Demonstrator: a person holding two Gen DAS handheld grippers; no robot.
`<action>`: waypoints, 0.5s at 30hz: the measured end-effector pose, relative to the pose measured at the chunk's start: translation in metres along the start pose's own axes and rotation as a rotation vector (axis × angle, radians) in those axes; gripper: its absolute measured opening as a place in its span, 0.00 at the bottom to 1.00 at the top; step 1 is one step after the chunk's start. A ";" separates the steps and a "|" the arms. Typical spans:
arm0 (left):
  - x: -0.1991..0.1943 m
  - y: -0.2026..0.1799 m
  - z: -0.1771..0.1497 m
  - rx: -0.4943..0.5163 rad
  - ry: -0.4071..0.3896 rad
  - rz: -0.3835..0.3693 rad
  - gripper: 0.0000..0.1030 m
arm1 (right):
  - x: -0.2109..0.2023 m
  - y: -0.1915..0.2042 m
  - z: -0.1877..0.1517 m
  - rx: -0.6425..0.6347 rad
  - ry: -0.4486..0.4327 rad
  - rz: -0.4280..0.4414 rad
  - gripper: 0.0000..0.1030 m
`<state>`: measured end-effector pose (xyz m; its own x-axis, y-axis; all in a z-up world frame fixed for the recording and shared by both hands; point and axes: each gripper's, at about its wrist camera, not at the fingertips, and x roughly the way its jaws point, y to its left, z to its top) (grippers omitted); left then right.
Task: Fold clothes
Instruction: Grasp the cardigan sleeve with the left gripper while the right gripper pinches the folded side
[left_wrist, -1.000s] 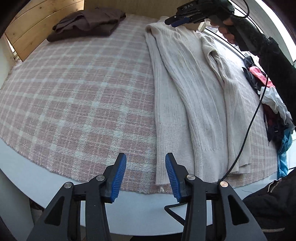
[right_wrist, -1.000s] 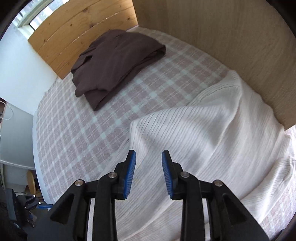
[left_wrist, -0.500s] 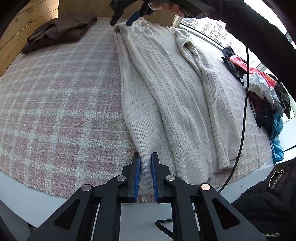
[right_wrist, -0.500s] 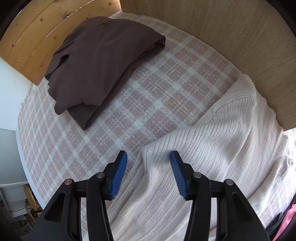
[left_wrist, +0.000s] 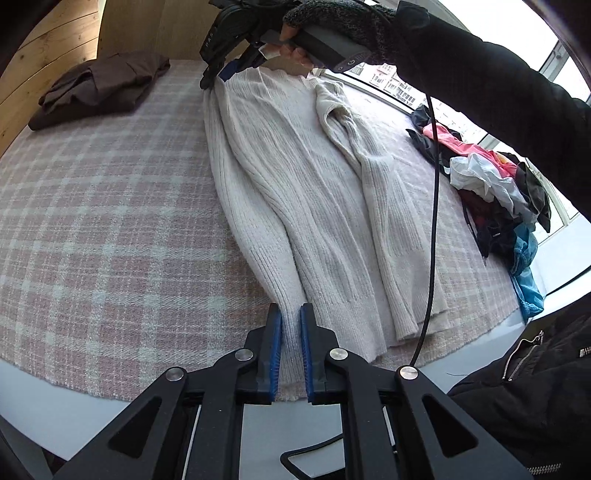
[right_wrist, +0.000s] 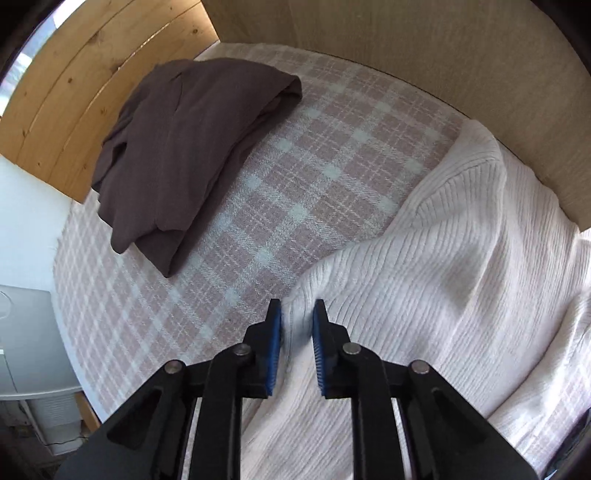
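Observation:
A cream ribbed sweater (left_wrist: 295, 166) lies lengthwise on a pink plaid blanket (left_wrist: 110, 221), one sleeve folded over its body. My left gripper (left_wrist: 291, 314) is shut on the near left corner of its hem, which is pulled up between the blue pads. At the far end my right gripper (left_wrist: 218, 74), held by a gloved hand, is at the sweater's shoulder. In the right wrist view the right gripper (right_wrist: 297, 310) has its jaws closing on a bunched fold of the sweater (right_wrist: 443, 277) edge, and the pads press on the fabric.
A folded dark brown garment (left_wrist: 99, 88) lies at the far left corner by the wooden wall (right_wrist: 369, 44). A heap of mixed clothes (left_wrist: 495, 184) sits along the right edge by the window. A black cable (left_wrist: 434, 184) hangs across the sweater.
My left gripper closed on the hem corner and lifted it a little. My right gripper spread wider, then closed on the shoulder edge and rose with it.

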<state>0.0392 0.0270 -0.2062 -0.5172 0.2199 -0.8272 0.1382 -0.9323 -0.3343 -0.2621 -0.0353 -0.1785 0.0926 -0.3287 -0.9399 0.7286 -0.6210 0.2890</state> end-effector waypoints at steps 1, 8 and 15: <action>-0.001 -0.004 0.000 0.015 0.001 0.003 0.09 | -0.008 -0.006 -0.003 0.019 -0.013 0.027 0.15; -0.005 -0.040 0.005 0.140 0.022 -0.003 0.08 | -0.053 -0.063 -0.021 0.094 -0.099 0.088 0.15; 0.027 -0.081 0.000 0.300 0.133 -0.047 0.03 | -0.018 -0.137 -0.054 0.196 -0.087 -0.028 0.15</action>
<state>0.0138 0.1081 -0.2014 -0.3998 0.2817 -0.8723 -0.1484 -0.9589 -0.2417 -0.3268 0.0937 -0.2109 0.0084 -0.3643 -0.9312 0.5831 -0.7548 0.3005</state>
